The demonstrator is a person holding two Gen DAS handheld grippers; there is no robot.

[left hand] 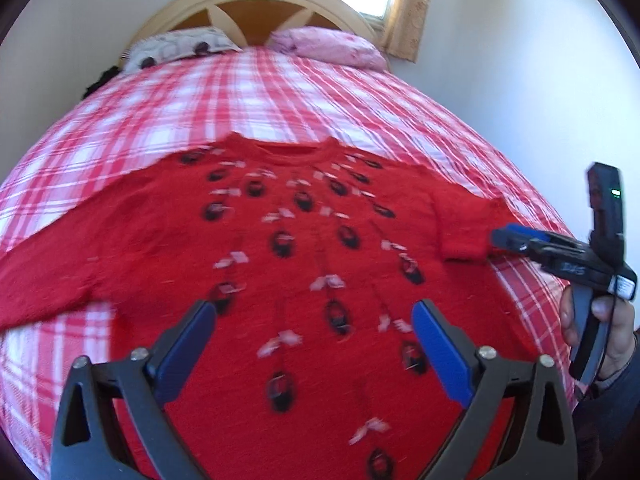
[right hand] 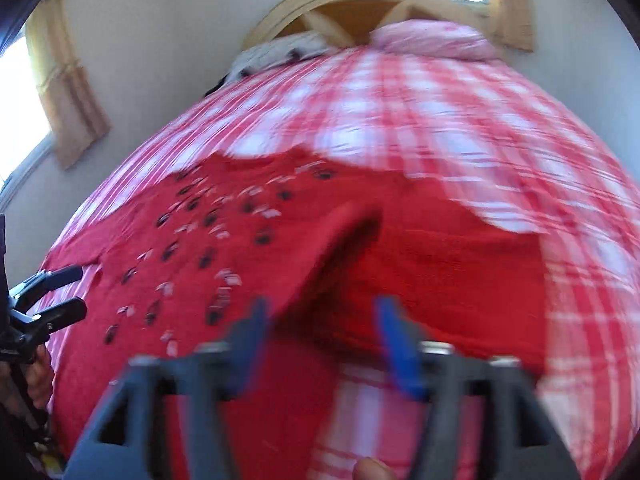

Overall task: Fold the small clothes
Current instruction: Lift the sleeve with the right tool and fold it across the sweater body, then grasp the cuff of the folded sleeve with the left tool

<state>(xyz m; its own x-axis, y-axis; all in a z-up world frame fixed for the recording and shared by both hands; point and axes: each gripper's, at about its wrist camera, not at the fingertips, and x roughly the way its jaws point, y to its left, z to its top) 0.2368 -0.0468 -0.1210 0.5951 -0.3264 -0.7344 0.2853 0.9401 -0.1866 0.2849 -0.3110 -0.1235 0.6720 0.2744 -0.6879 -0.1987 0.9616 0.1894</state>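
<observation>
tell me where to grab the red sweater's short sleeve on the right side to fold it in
Take the right sleeve at its cuff end, coming from the outer right side, where the right gripper already sits. The sleeve lies flat, pointing outward, so its free edge is easiest to pinch. The red sweater body is spread flat on the plaid bedspread.

Red sweater (left hand: 304,264) flat on plaid bedspread (left hand: 240,96), left claw (left hand: 314,338) spread above it, right claw (left hand: 505,236) beside sleeve

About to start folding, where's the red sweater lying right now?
The red sweater lies front-up on the plaid bedspread, neckline toward the pillows, beneath both grippers.
</observation>
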